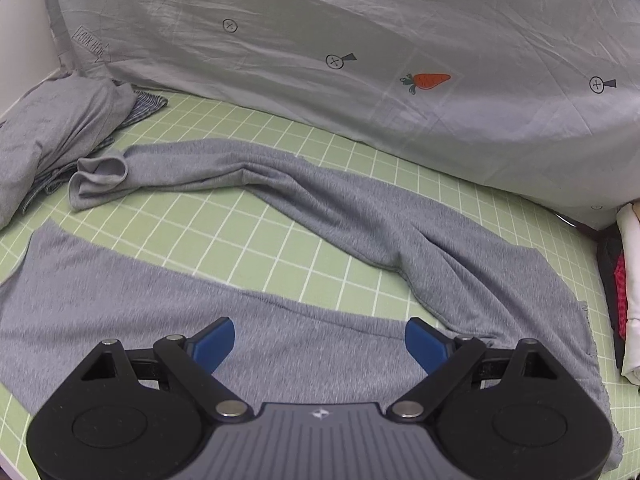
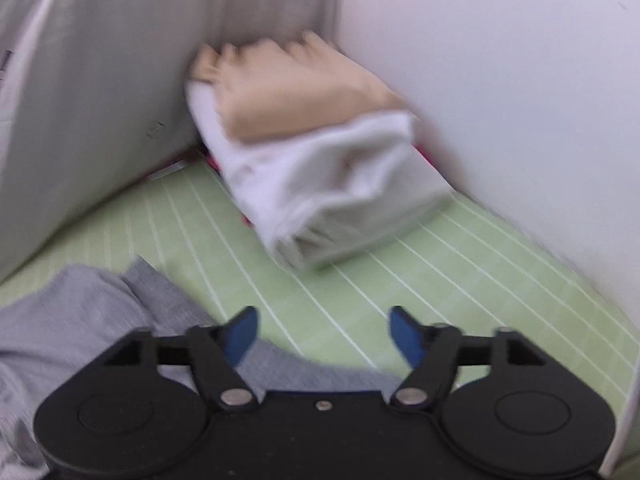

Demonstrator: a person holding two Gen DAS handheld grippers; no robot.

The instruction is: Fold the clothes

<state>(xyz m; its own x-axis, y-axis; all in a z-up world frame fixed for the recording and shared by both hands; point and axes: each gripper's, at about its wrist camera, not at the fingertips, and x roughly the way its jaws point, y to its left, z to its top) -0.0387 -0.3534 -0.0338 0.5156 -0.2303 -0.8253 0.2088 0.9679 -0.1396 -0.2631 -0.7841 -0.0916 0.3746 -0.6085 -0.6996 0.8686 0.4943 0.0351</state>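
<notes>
A pair of grey trousers [image 1: 320,208] lies spread on the green grid mat [image 1: 248,248], legs pointing left and waist at the right. My left gripper [image 1: 319,345] is open and empty, just above the near leg. My right gripper [image 2: 323,334] is open and empty over the mat, with the trousers' waist edge [image 2: 92,312] under its left finger. The right wrist view is blurred.
A grey crumpled garment pile [image 1: 52,136] lies at the left. A folded stack of white and beige clothes [image 2: 312,148] sits in the right corner, and it also shows in the left wrist view [image 1: 628,292]. A carrot-print grey sheet [image 1: 360,48] covers the back wall. White walls [image 2: 500,100] enclose the mat.
</notes>
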